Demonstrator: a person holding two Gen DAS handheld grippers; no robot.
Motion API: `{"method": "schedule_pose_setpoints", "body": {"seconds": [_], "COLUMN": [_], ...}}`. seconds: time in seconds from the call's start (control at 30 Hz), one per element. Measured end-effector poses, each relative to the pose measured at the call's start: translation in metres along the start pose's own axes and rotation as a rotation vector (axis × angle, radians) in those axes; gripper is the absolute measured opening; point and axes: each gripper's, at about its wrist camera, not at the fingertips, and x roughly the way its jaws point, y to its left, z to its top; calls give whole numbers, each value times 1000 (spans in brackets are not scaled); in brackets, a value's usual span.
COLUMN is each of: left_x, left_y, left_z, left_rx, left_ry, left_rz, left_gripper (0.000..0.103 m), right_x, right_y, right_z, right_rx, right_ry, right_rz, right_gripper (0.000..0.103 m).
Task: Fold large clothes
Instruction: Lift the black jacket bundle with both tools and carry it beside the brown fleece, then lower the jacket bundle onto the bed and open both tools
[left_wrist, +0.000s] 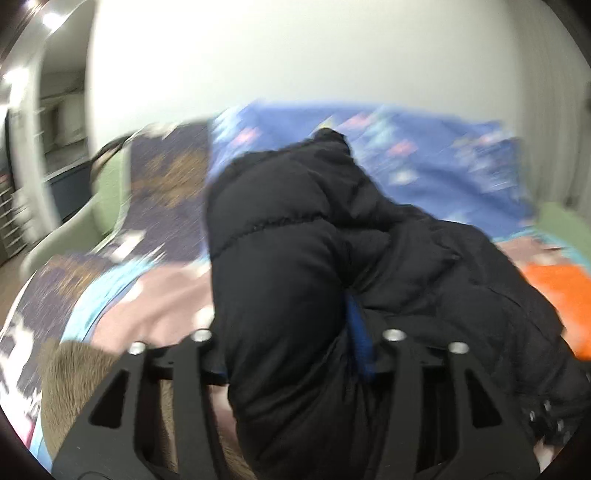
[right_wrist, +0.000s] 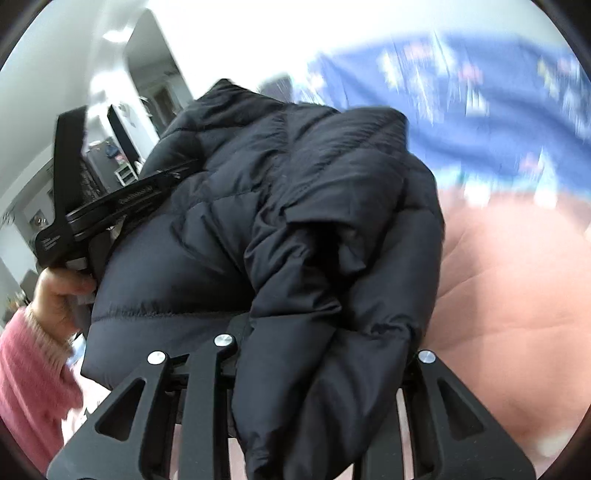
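A black puffer jacket (left_wrist: 295, 229) hangs bunched over a bed and fills the middle of both views (right_wrist: 295, 206). My left gripper (left_wrist: 295, 354) is shut on a thick fold of the jacket; a blue finger pad (left_wrist: 360, 339) shows beside the fabric. My right gripper (right_wrist: 310, 350) is shut on another bunched fold, which drapes over its fingers and hides the fingertips. The left gripper's black body (right_wrist: 110, 210) shows in the right wrist view at the left, held by a hand in a pink sleeve (right_wrist: 33, 350). Both views are motion-blurred.
The bed has a pink blanket (right_wrist: 509, 295), a blue patterned cover (left_wrist: 424, 155) behind, and a purple-brown patterned cover (left_wrist: 166, 184) at the left. An orange item (left_wrist: 557, 295) lies at the right. A white wall (left_wrist: 295, 55) and a doorway (left_wrist: 55, 129) stand behind.
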Motion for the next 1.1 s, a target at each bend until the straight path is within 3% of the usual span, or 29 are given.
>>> {"method": "schedule_pose_setpoints", "body": {"seconds": [0.07,0.1,0.17,0.27,0.37,0.43,0.53,0.7,0.83,0.93,1.1], "left_x": [37,55,67,48,42,28,9,-55,-116,-165,-246], "left_y": [4,2,-6,-39,-57,-65,-55,-36,-33,-36,-52], "left_z": [-21,-31,-51,-69,-81,-83,-86,-96,-125,-147,-167], "left_rx": [-24,-22,6,147,278,298,260,118,44,3,-60], "left_ry": [104,154,211,167,169,169,158,109,71,41,-12], "left_rz": [112,124,122,142,208,223,204,86,-9,-62,-111], "left_gripper": [64,65,65,67,67,70,80,86,95,101,101], "right_x": [50,63,67,69,59,36,-18,-118,-176,-221,-265], "right_y": [-18,-19,-3,-4,1,9,34,45,32,39,66], "right_z": [-12,-21,-33,-30,-28,-29,-59,-108,-136,-153,-174], "right_rx": [31,-5,-128,-140,-104,-105,-160,-255,-176,-124,-74], "right_ry": [110,133,66,77,96,94,37,-38,-62,-124,-187], "right_rz": [-101,-151,-249,-282,-282,-291,-277,-317,-372,-439,-492], "right_gripper": [40,48,54,56,56,58,71,72,73,84,88]}}
